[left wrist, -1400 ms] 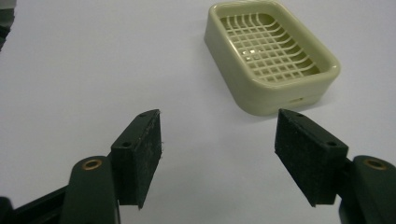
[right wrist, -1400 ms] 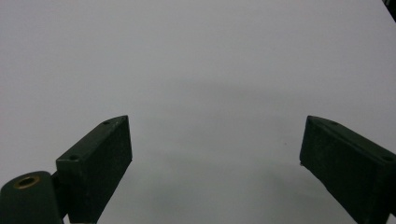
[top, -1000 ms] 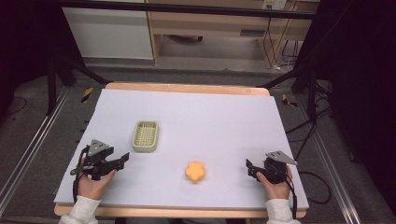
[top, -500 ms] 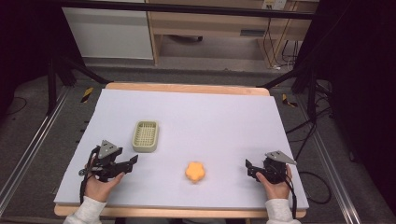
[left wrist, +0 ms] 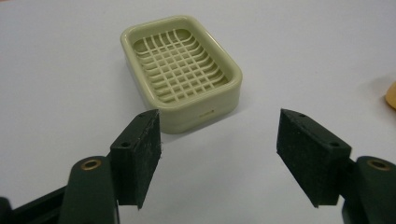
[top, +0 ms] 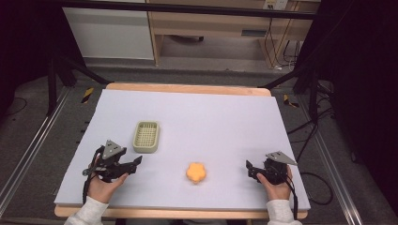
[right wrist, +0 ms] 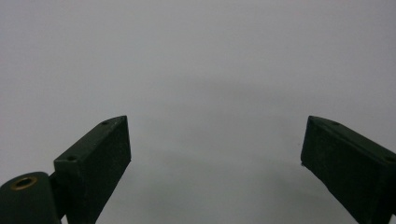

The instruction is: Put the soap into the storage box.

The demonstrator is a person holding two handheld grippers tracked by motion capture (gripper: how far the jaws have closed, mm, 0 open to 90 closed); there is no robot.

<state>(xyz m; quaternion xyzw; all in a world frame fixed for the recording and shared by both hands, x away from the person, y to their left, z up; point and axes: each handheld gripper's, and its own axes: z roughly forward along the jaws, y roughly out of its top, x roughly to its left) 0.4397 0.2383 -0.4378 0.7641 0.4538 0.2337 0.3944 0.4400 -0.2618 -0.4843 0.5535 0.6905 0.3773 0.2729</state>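
Left tool [top: 136, 161] held released just near of cream plastic grid-bottomed tray [top: 146, 137], seen empty. Right tool [top: 250, 168] released over matte lavender bench [top: 211, 117]. Orange lobed piece [top: 196, 172] sits between.

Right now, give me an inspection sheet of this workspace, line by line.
Surface: pale mat on a wooden table, flat.
Job's things: cream slotted tray, empty, upright; orange flower-shaped piece apart from it.
Clutter: nothing seen.
Grippers: left claw open, facing the tray, not touching; right claw open over bare mat.
Cables: one trails from the right claw; more by the far right floor.
Surroundings: dark frame, wooden furniture behind.
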